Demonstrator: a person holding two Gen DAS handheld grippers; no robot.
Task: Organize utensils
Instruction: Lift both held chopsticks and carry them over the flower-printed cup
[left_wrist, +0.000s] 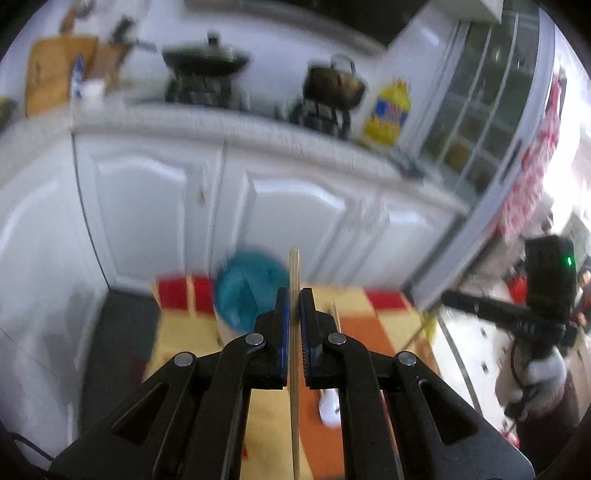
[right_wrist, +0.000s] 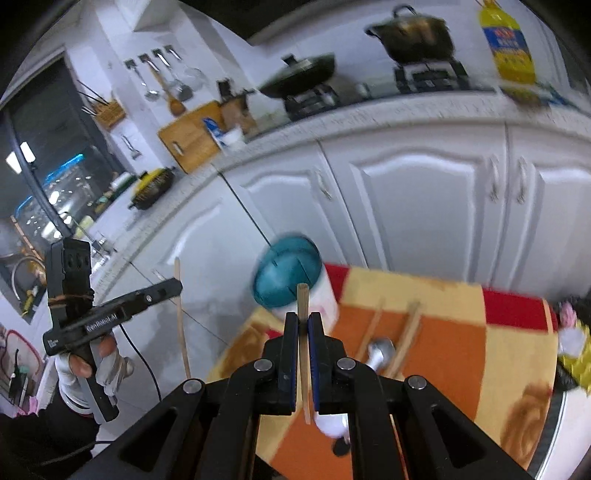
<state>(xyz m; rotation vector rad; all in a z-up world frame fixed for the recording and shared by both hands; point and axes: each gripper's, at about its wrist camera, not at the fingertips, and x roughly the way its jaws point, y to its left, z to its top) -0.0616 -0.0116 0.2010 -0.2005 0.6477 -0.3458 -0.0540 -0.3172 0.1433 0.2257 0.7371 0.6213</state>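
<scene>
Above the checked red, orange and yellow tablecloth (right_wrist: 443, 332), both grippers hung clear of the table. The left gripper (left_wrist: 294, 295) was clenched on one pale wooden chopstick (left_wrist: 294, 273), which stood between its blue pads. The right gripper (right_wrist: 303, 319) gripped a second chopstick (right_wrist: 303, 299) likewise. Near the cloth's far edge stood a white holder with a teal lid (right_wrist: 286, 275); more chopsticks (right_wrist: 408, 332) and a metal spoon (right_wrist: 380, 350) lay mid-cloth.

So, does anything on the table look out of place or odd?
Yes. Two wooden chopsticks and a metal spoon lie loose and crossed at angles on the checked tablecloth, beside the teal-lidded container. Each gripper is shut on a single chopstick. Nothing looks spilled or broken.
</scene>
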